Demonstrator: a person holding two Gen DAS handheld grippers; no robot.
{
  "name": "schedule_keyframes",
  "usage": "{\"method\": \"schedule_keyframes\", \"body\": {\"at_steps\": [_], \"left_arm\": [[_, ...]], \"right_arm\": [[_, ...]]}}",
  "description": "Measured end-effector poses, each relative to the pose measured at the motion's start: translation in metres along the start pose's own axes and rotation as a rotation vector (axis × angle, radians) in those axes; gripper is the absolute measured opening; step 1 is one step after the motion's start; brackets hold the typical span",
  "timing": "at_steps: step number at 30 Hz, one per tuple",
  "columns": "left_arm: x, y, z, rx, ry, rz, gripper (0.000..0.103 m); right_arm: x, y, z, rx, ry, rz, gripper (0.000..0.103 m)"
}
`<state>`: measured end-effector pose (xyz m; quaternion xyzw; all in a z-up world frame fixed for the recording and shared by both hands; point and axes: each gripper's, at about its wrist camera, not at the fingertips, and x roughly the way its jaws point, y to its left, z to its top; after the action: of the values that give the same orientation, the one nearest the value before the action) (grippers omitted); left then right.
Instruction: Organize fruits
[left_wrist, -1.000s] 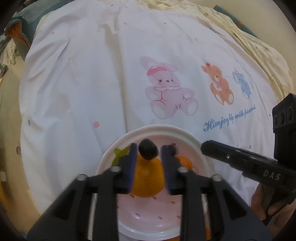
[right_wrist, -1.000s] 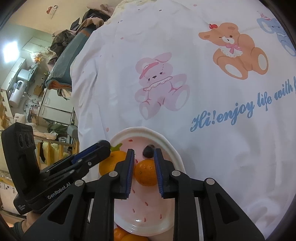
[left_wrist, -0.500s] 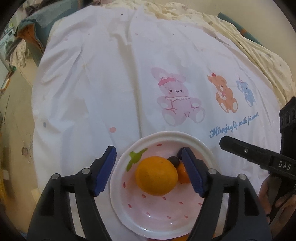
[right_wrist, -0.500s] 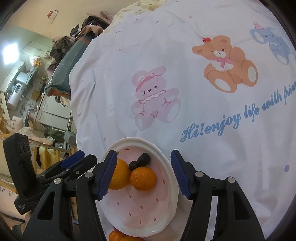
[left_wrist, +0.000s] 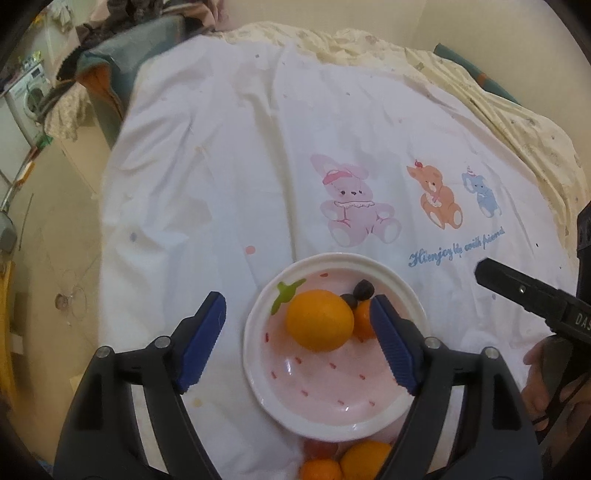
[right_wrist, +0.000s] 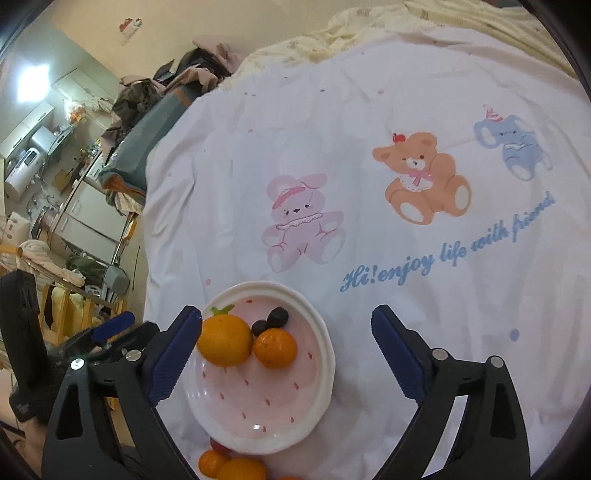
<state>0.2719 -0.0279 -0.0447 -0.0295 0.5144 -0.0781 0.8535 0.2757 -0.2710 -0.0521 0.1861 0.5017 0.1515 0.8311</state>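
A pink strawberry-patterned plate (left_wrist: 325, 402) (right_wrist: 258, 417) rests on the white cartoon sheet. On it lie a large orange (left_wrist: 319, 319) (right_wrist: 224, 339), a smaller orange (left_wrist: 364, 319) (right_wrist: 275, 348) and two dark grapes (left_wrist: 364, 288) (right_wrist: 277, 316). My left gripper (left_wrist: 299, 341) hangs above the plate, jaws opening, its pads apart from the fruit. My right gripper (right_wrist: 288, 347) is also above the plate, jaws opening wide, nothing gripped. More oranges (left_wrist: 364, 459) (right_wrist: 240, 469) and a small red fruit (left_wrist: 321, 446) lie on the sheet just in front of the plate.
The white sheet (left_wrist: 258, 166) with bunny, bear and elephant prints spreads beyond the plate. A cream quilt (left_wrist: 517, 118) lies at the far right. The bed's left edge drops to the floor; cluttered furniture and laundry (right_wrist: 74, 221) stand beyond it.
Both grippers let go of their oranges, opened wide and rose away from the plate. The two oranges now lie on the plate next to the grapes.
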Motion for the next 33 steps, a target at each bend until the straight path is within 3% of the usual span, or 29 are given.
{"method": "schedule_keyframes", "body": {"at_steps": [4,9,15,27,33], "left_arm": [[-0.021,0.007,-0.023,0.013,-0.011,0.014,0.077],[-0.046,0.020,-0.042,-0.057,-0.036,0.000,0.077],[-0.073,0.029,-0.065,-0.109,-0.090,0.036,0.077],[-0.081,0.031,-0.111,-0.161,-0.033,0.014,0.077],[-0.060,0.024,-0.133,-0.141,0.075,0.013,0.077]], "right_arm": [[-0.022,0.000,-0.027,-0.033,0.006,-0.054,0.096],[-0.049,0.000,-0.048,-0.023,-0.029,-0.060,0.096],[-0.074,0.001,-0.064,-0.012,-0.088,-0.072,0.096],[-0.092,-0.008,-0.109,0.073,-0.059,-0.078,0.096],[-0.083,-0.014,-0.129,0.114,0.002,-0.115,0.096]]}}
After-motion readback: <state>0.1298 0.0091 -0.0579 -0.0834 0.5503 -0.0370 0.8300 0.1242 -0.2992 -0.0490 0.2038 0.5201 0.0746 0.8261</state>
